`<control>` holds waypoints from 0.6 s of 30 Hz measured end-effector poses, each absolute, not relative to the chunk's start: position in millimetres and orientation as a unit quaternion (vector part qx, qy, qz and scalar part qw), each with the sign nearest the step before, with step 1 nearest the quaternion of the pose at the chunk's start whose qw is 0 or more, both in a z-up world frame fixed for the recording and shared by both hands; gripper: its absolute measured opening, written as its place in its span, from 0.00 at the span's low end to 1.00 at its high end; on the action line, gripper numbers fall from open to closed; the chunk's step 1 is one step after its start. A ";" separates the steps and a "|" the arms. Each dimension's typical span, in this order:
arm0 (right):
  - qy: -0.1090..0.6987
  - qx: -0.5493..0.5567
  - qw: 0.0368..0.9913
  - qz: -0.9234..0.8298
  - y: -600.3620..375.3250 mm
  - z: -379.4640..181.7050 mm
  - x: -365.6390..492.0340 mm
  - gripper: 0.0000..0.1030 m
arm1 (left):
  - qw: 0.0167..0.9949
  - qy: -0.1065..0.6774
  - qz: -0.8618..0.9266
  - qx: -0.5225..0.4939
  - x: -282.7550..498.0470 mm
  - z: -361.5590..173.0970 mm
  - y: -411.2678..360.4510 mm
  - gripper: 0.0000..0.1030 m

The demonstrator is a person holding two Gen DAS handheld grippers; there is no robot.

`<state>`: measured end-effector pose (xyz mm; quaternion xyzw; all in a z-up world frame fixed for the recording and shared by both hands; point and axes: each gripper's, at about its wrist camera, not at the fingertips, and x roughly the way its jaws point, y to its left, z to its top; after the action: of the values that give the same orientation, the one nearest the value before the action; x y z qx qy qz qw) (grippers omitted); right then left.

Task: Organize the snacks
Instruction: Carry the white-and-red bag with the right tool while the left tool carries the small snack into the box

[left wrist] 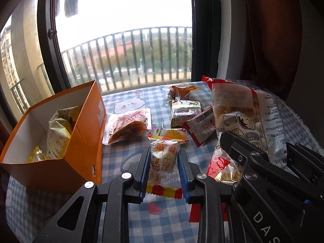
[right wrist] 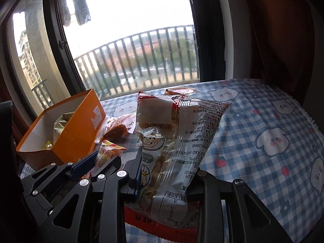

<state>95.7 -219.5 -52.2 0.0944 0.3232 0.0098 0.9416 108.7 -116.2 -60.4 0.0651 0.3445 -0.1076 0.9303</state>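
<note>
We see the box (left wrist: 81,141) at the desk's (left wrist: 129,99) left — loose snack packets (left wrist: 127,125) lie right of it, the window (left wrist: 121,30) behind.

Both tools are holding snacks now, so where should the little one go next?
Probably over to the orange box. The left tool is shut on the small snack packet, the box stands open beside it, and other snacks already lie inside.

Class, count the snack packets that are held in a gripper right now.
2: a small yellow packet in the left gripper, a large clear bag in the right gripper.
</note>
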 end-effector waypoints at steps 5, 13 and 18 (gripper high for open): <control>0.297 0.089 0.950 0.020 -210.5 -28.3 79.9 0.32 | 0.941 0.318 -0.097 0.062 91.1 -34.6 -106.9 0.25; 0.263 0.072 0.961 0.045 -183.5 9.5 65.5 0.32 | 0.957 0.275 -0.076 0.044 72.4 -0.3 -77.3 0.25; 0.247 0.057 0.965 0.064 -159.6 25.5 70.6 0.32 | 0.965 0.255 -0.057 0.031 71.1 15.2 -51.7 0.25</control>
<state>70.6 -159.6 25.5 0.0570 0.2465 0.0641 0.9653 71.1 -51.7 15.2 0.0314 0.2550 -0.0569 0.9648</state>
